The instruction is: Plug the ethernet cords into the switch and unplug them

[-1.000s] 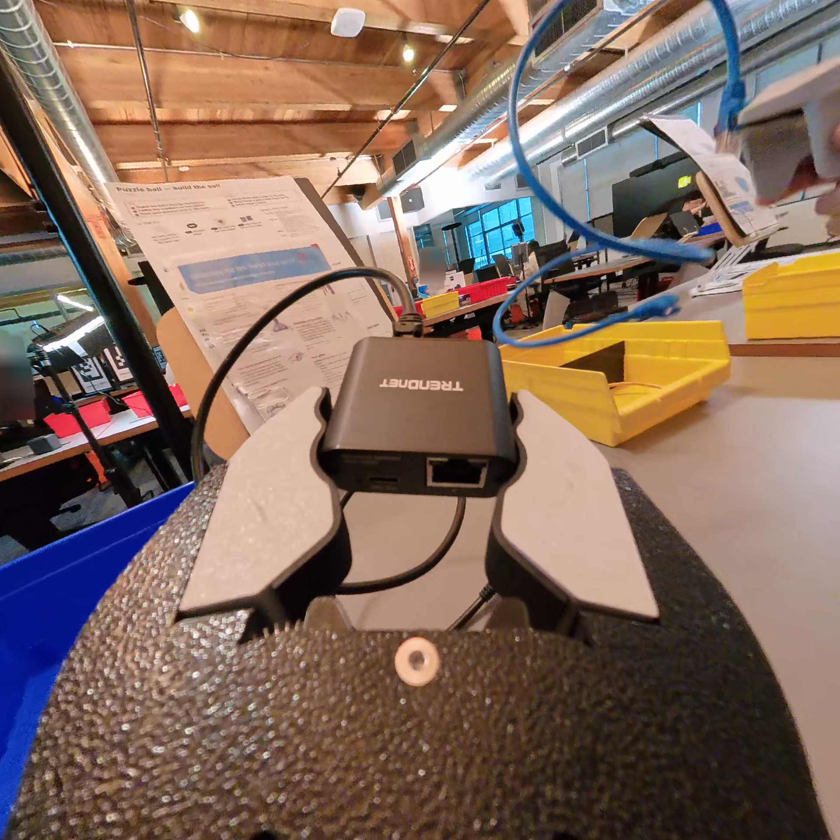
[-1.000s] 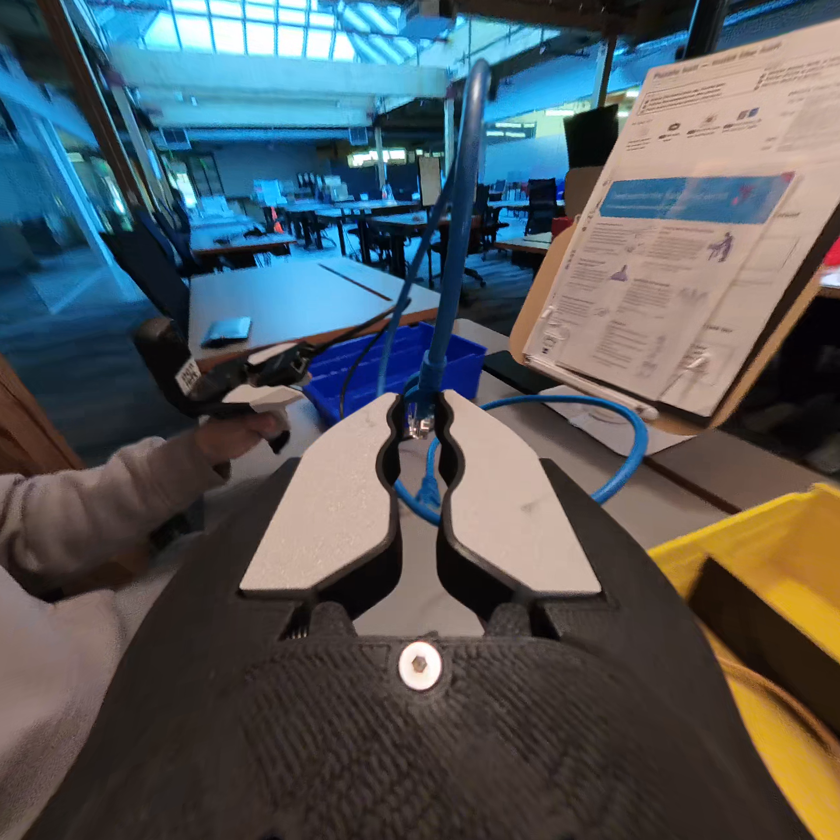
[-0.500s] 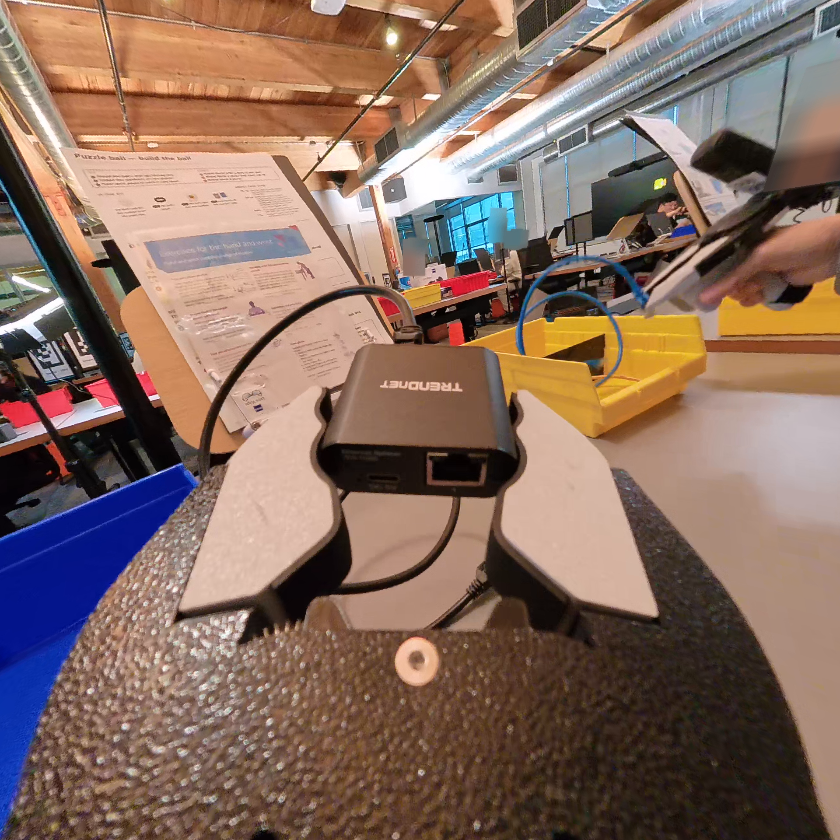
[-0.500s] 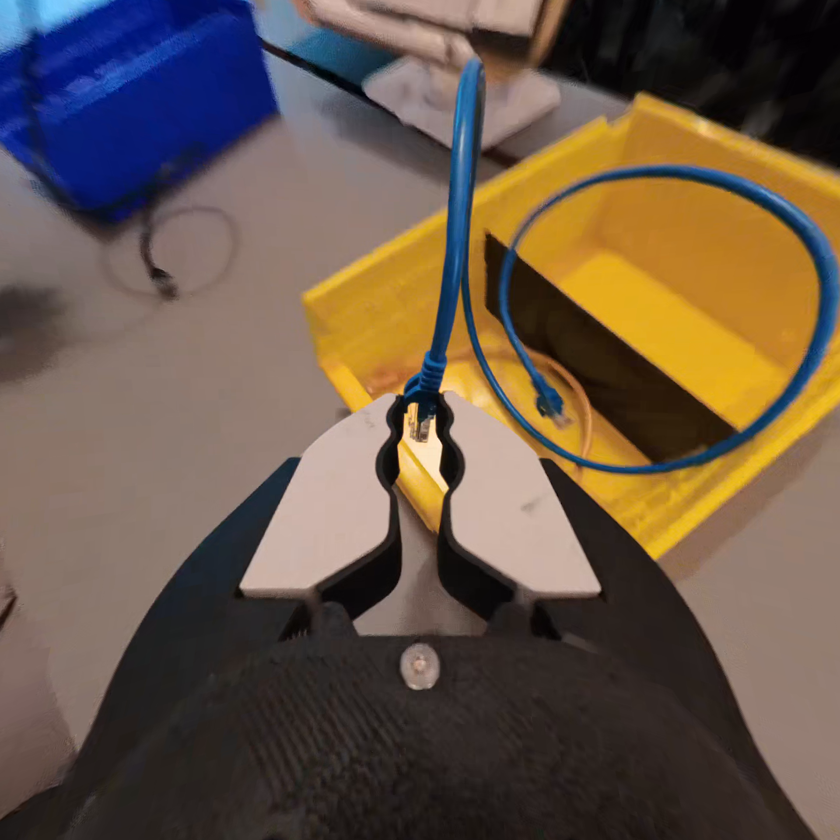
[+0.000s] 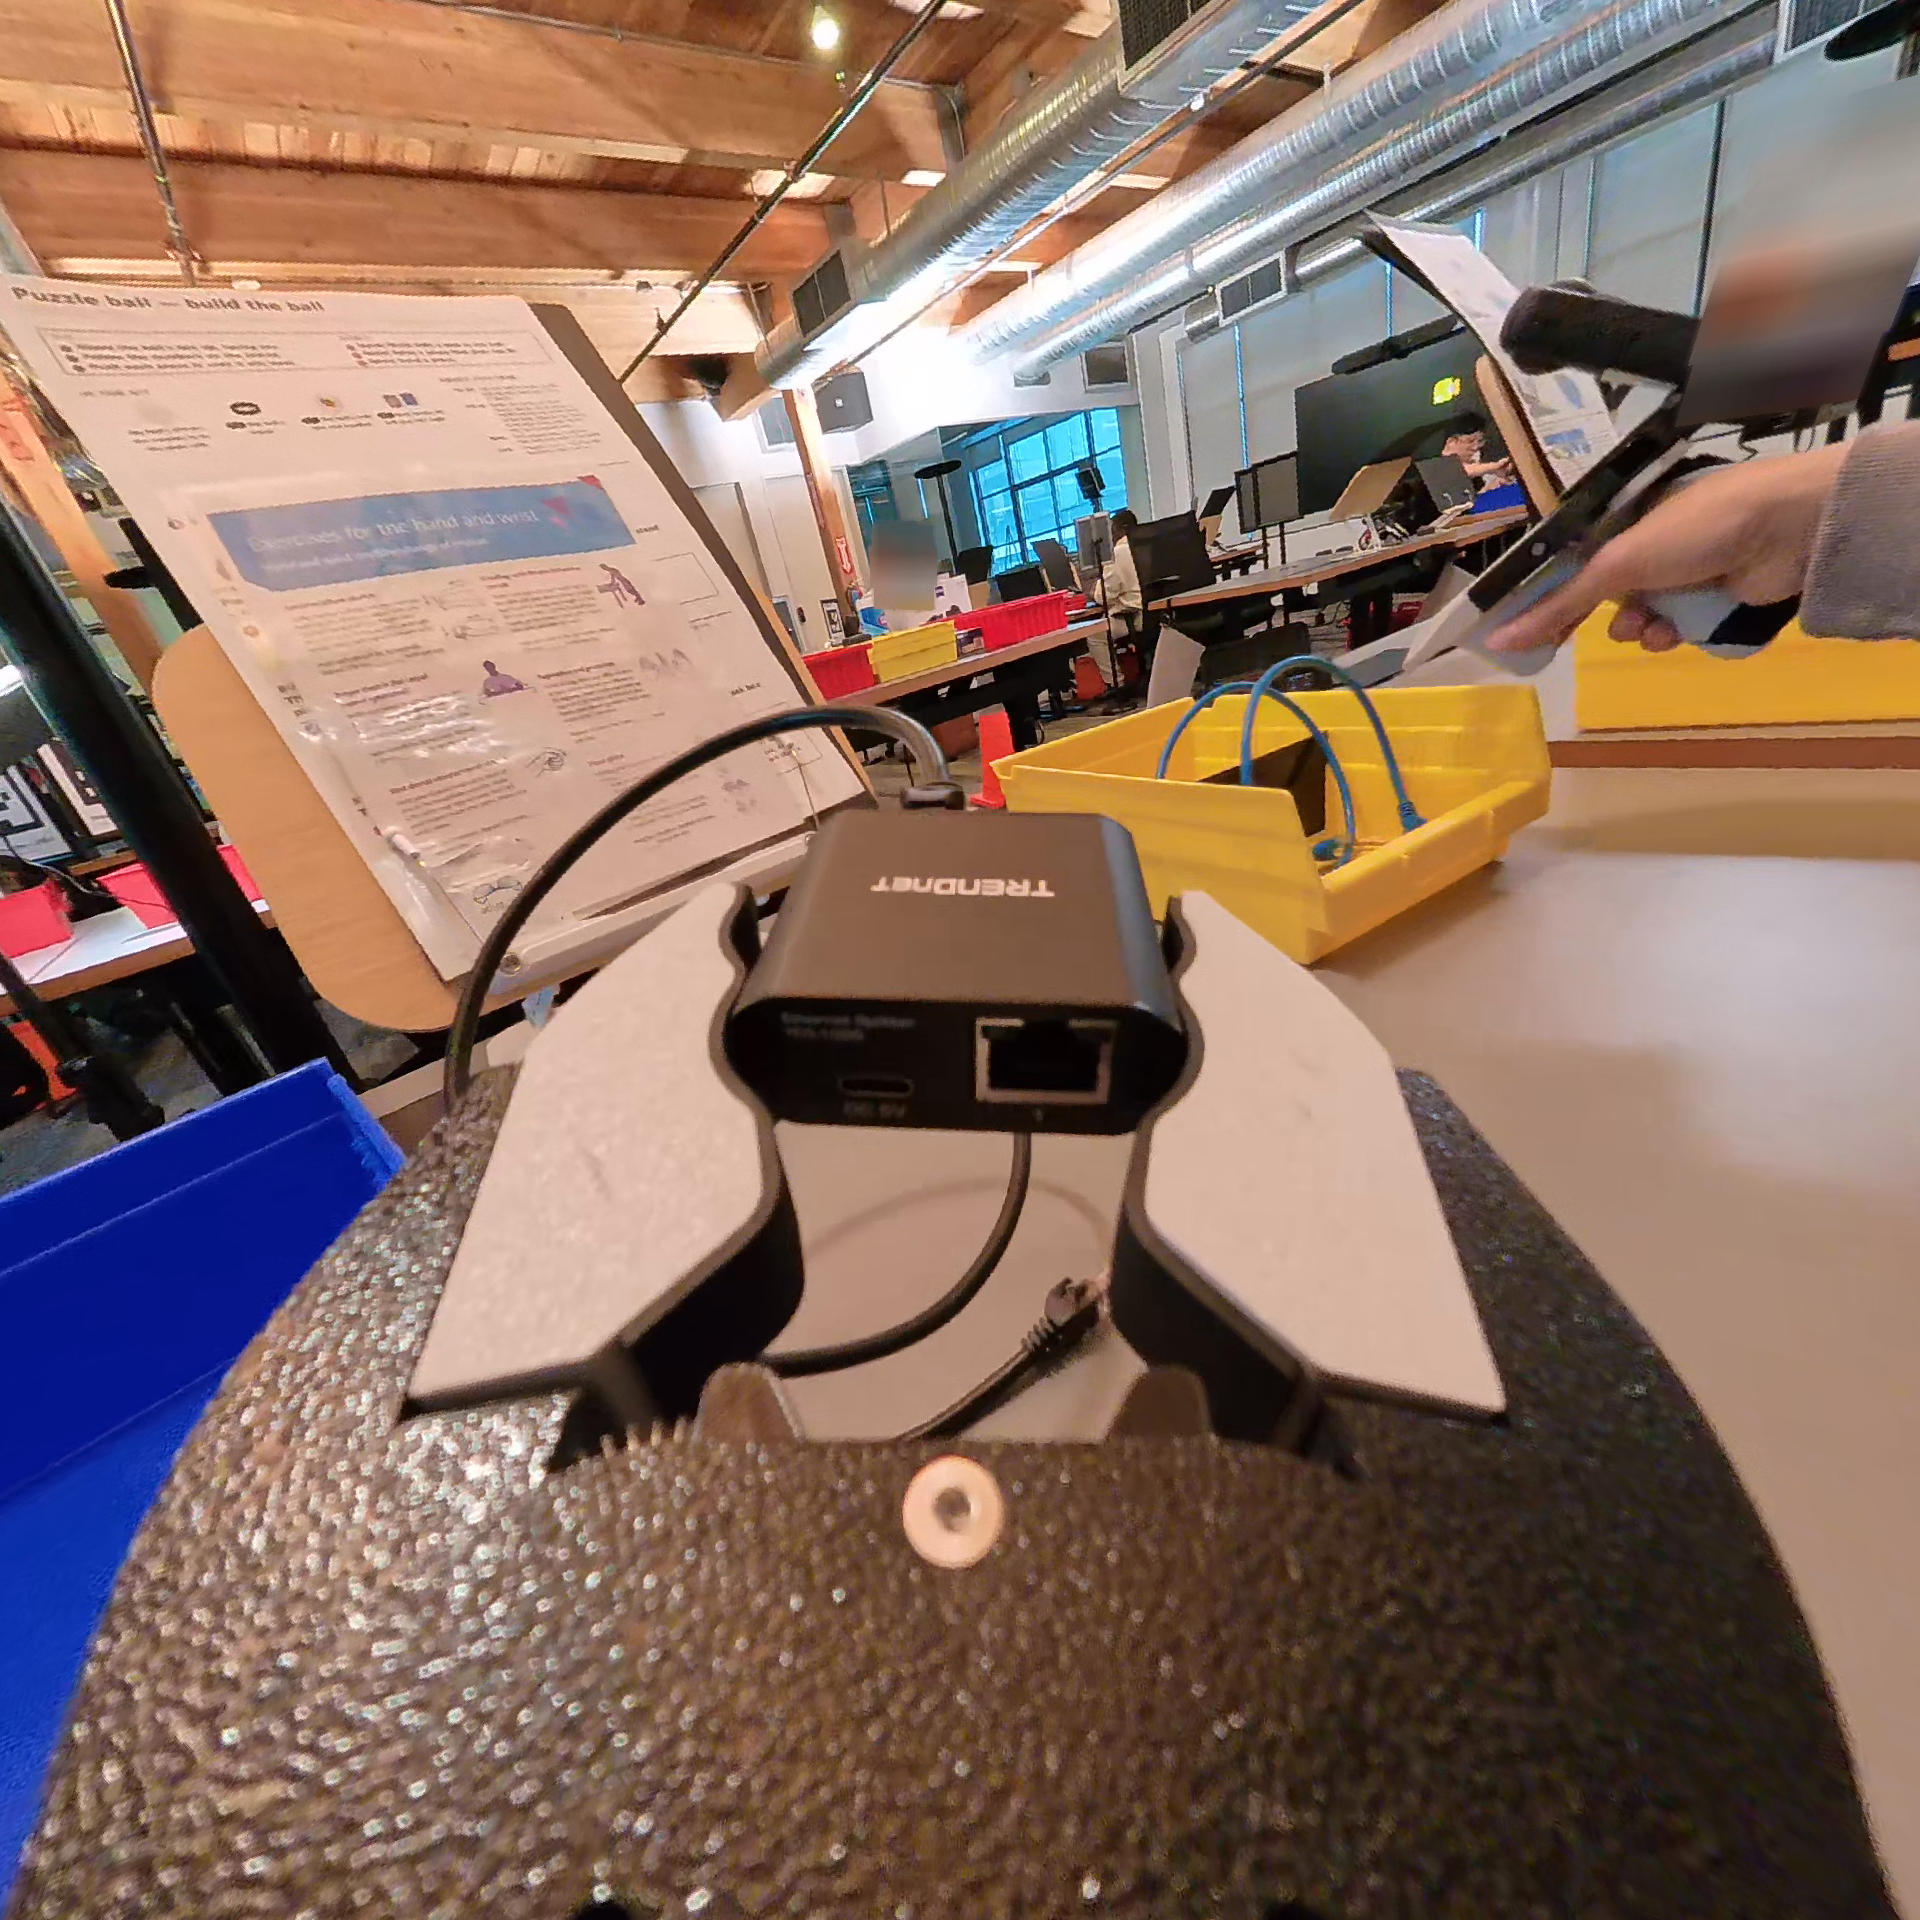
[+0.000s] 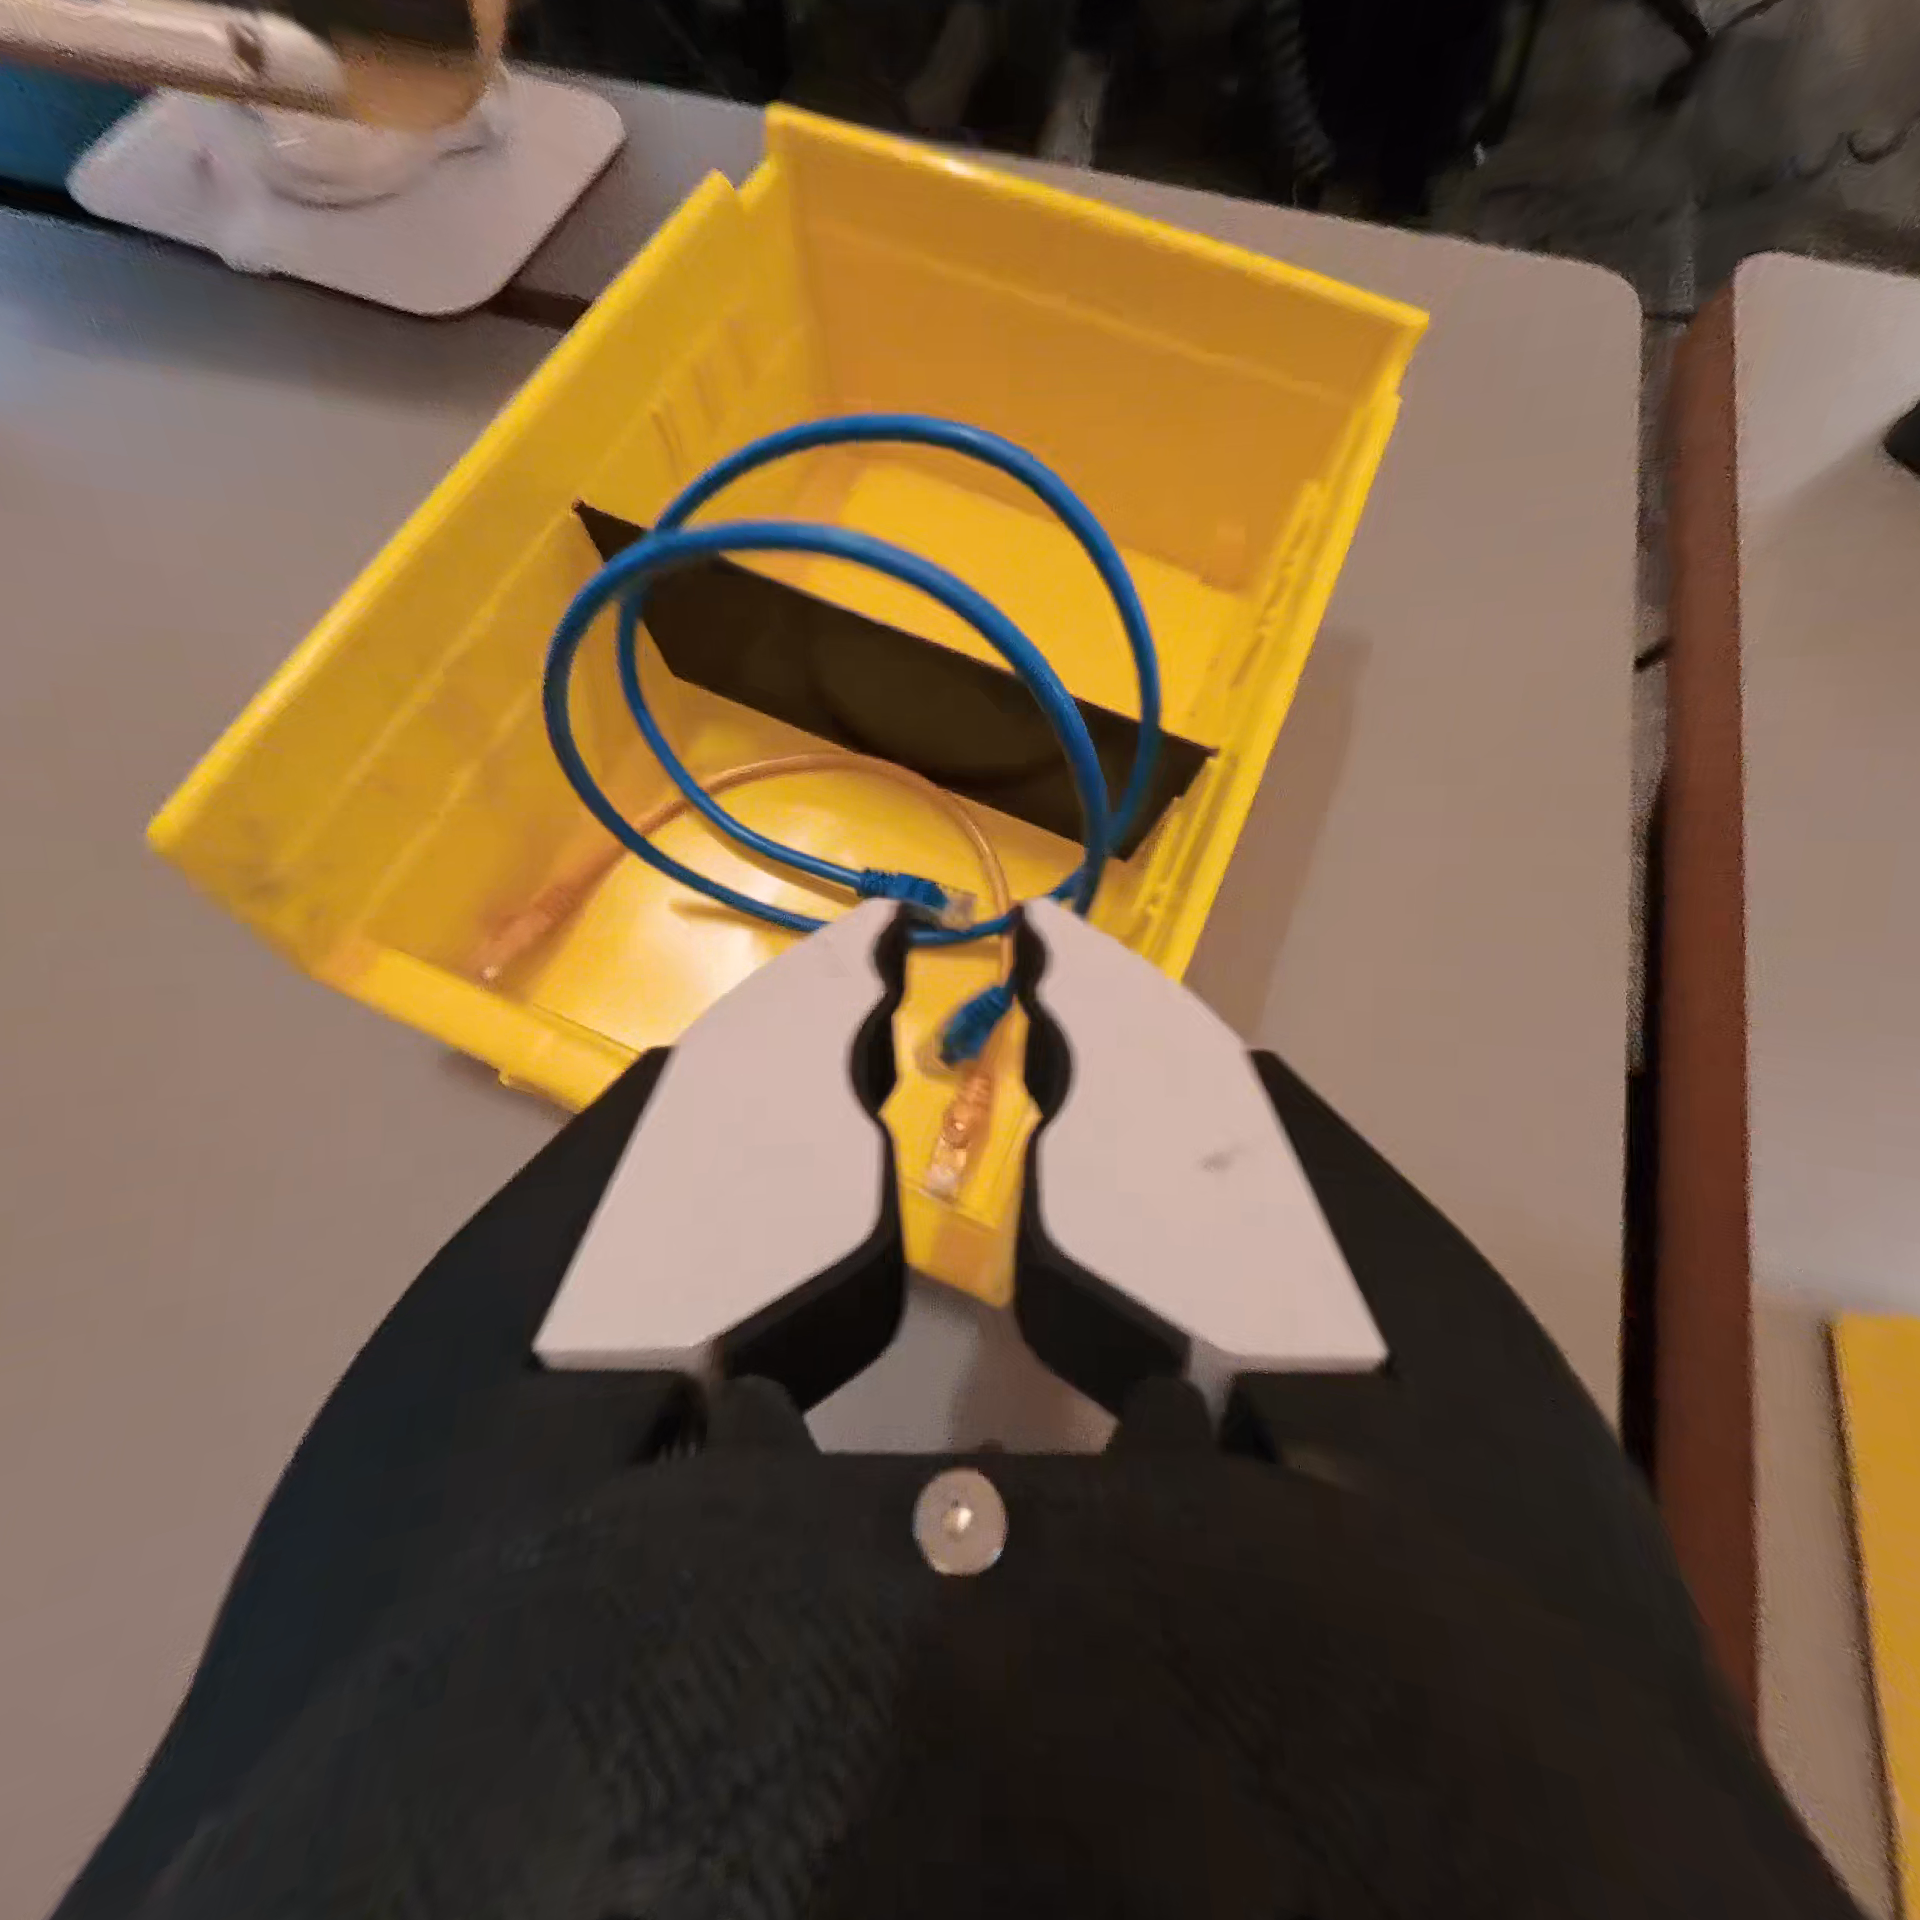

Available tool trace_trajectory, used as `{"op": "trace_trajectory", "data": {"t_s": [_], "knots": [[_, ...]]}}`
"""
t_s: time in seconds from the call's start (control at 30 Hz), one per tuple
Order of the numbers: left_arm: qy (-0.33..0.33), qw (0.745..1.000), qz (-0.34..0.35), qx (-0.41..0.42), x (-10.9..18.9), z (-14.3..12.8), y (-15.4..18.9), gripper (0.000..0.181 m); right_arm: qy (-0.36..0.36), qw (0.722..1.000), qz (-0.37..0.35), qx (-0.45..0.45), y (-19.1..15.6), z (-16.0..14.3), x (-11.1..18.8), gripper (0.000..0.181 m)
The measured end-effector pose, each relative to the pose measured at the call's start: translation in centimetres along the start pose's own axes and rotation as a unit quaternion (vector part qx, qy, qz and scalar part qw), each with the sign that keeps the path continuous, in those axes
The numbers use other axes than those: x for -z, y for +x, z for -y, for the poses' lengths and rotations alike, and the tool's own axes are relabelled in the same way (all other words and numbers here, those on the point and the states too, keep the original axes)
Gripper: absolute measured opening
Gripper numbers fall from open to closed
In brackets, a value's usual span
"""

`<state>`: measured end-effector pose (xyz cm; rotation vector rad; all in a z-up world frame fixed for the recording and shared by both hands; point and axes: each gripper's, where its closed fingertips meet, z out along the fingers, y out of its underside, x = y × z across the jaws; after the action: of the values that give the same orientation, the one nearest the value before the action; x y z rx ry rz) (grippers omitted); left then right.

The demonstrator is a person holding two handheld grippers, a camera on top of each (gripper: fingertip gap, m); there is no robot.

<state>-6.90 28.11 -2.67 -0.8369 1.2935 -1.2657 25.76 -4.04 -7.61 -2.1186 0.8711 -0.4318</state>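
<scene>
**Switch clamped left, blue cord loose in the bin**

Left gripper (image 5: 956, 940): jaws pinch the black switch (image 5: 961, 966) by its two sides, held level above the grey table (image 5: 1621, 1091); its empty network port faces the camera, right of a smaller slot; a thin black cable (image 5: 582, 883) leaves the far end of the switch, arcs left and loops back under it; another black plug end lies on the table between the fingers.

Right gripper (image 6: 961, 920): jaws spread a little, nothing pinched between them; it hangs over the near right corner of the yellow bin (image 6: 1340, 343); in the left wrist view it shows far right, in a person's hand (image 5: 1683, 571).

Blue cord (image 6: 862, 665): coiled in two loops inside the bin, draped over the black divider (image 6: 831, 655); one plug lies just beyond the fingertips, the other is seen in the gap between the fingers; cannot tell whether either touches a finger.

Orange cord (image 6: 831, 774): curled on the bin floor, near compartment.

Elsewhere: blue bin (image 5: 156, 1278) at near left; slanted board with a printed sheet (image 5: 416, 623) at far left.
</scene>
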Motion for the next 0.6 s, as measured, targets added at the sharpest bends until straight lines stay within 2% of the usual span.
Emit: {"op": "trace_trajectory", "data": {"t_s": [0.03, 0.1, 0.17, 0.27, 0.3, 0.37, 0.43, 0.5, 0.6], "knots": [[0.0, 1.0, 0.0, -0.001, 0.0, 0.0, 0.0, 0.072, -0.016, 1.0, -0.002, 0.003, -0.1, -0.3, 0.1, 0.036], [-0.003, 1.0, -0.004, -0.002, -0.1, -0.1, 0.2, 0.072, -0.022, 1.0, 0.002, 0.017, -1.0, -0.4, 0.5, 0.047], [-0.003, 1.0, -0.007, -0.002, -0.1, -0.1, 0.4, 0.072, 0.006, 0.999, 0.031, 0.04, -3.8, 0.1, 1.2, 0.057], [-0.008, 1.0, -0.018, -0.004, -0.3, -0.4, 0.9, 0.072, 0.065, 0.981, 0.177, 0.039, -13.2, 0.5, 3.0, 0.054], [-0.01, 1.0, -0.029, -0.003, -0.4, -0.5, 1.3, 0.072, 0.089, 0.966, 0.24, 0.024, -17.1, 0.5, 3.8, 0.055], [-0.012, 0.999, -0.051, -0.004, -0.7, -0.7, 2.3, 0.072, 0.132, 0.919, 0.369, -0.031, -24.8, 0.2, 5.6, 0.056], [-0.013, 0.997, -0.079, -0.004, -0.8, -0.8, 3.5, 0.073, 0.152, 0.868, 0.459, -0.113, -30.7, -0.1, 6.7, 0.056], [-0.011, 0.995, -0.102, -0.003, -1.0, -0.8, 4.6, 0.072, 0.153, 0.829, 0.503, -0.189, -34.7, -0.5, 6.4, 0.053], [-0.003, 0.991, -0.133, 0.001, -1.0, -0.6, 6.0, 0.072, 0.151, 0.776, 0.549, -0.271, -38.5, -0.6, 5.8, 0.048]]}}
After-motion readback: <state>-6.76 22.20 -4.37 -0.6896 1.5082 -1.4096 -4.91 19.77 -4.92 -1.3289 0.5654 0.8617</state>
